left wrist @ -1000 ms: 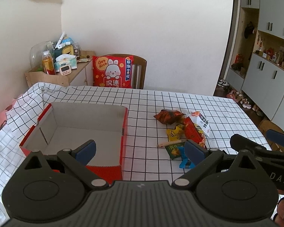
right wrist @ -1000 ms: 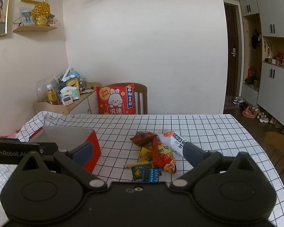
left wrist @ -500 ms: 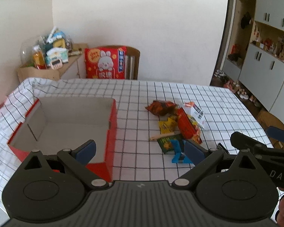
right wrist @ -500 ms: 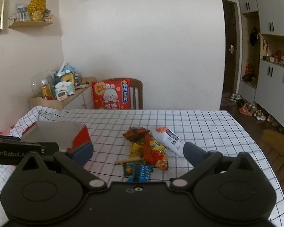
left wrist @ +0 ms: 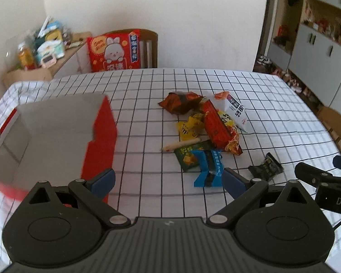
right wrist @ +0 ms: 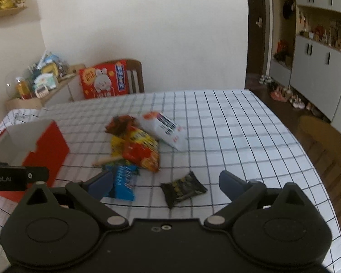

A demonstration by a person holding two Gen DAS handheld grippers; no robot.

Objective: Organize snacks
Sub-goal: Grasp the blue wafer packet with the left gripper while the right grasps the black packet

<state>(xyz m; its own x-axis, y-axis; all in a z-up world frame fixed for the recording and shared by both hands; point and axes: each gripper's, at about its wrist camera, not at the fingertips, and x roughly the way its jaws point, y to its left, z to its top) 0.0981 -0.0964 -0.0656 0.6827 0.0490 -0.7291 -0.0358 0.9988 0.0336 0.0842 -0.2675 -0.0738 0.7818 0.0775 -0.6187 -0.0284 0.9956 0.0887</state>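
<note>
A table covered with a white, black-gridded cloth (left wrist: pixel 250 86) is seen from both wrist views. The left gripper (left wrist: pixel 168 179) is held wide open above the near edge of the cloth, nothing between its blue-padded fingers (left wrist: pixel 102 178). The right gripper (right wrist: pixel 166 180) is likewise spread open and empty, and a small black crinkled snack packet (right wrist: pixel 183 188) lies on the cloth between its fingertips, apart from both. On the left an open red cardboard box with a grey interior (left wrist: pixel 56 122) is seen, with nothing visible inside. A loose pile of snacks is gathered near the middle of the table, right of the box: a dark red-orange bag (left wrist: pixel 180 102) at the far side, a white pouch with dark print (left wrist: pixel 235 111), a long red and yellow bag (left wrist: pixel 220 127), a small yellow packet (left wrist: pixel 189 127), a tan stick-shaped snack (left wrist: pixel 180 145), a green packet (left wrist: pixel 188 157) and a blue wrapper (left wrist: pixel 210 168) nearest the grippers. A wooden chair holding a red rabbit-print cushion (left wrist: pixel 113 51) is placed at the far side.
</note>
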